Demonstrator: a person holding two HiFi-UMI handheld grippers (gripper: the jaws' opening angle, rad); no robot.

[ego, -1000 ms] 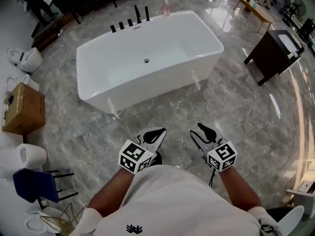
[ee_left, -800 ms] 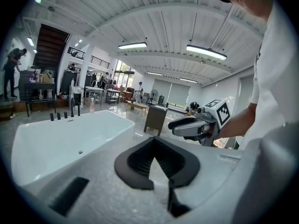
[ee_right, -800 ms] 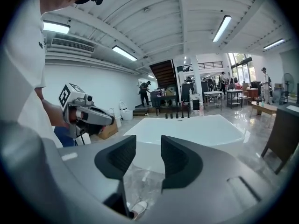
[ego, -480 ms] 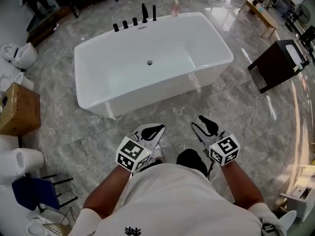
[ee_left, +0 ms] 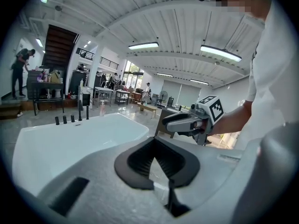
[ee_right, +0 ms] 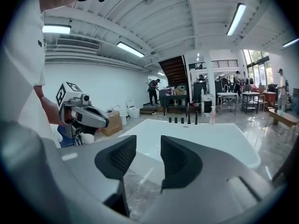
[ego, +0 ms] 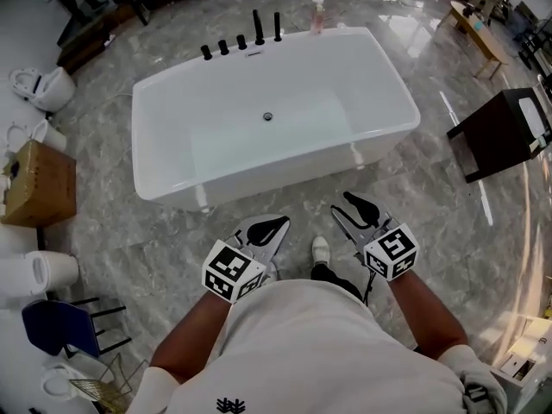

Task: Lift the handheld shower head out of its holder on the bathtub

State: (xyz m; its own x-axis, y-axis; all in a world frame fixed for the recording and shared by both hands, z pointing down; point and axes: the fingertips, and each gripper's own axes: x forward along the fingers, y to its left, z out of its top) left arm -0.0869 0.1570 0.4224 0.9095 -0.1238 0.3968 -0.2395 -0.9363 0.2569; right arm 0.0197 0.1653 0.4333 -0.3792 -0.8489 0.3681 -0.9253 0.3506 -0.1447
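While the left tongs (ego: 274, 228) sit closed, the right tongs (ego: 344, 208) gape, facing the bathtub (ego: 276, 179).

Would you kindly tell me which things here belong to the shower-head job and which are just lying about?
Job: bathtub, black fittings on its far rim, left tongs, right tongs.
Lying about: cardboard box, pink bottle, dark cabinet, blue chair.
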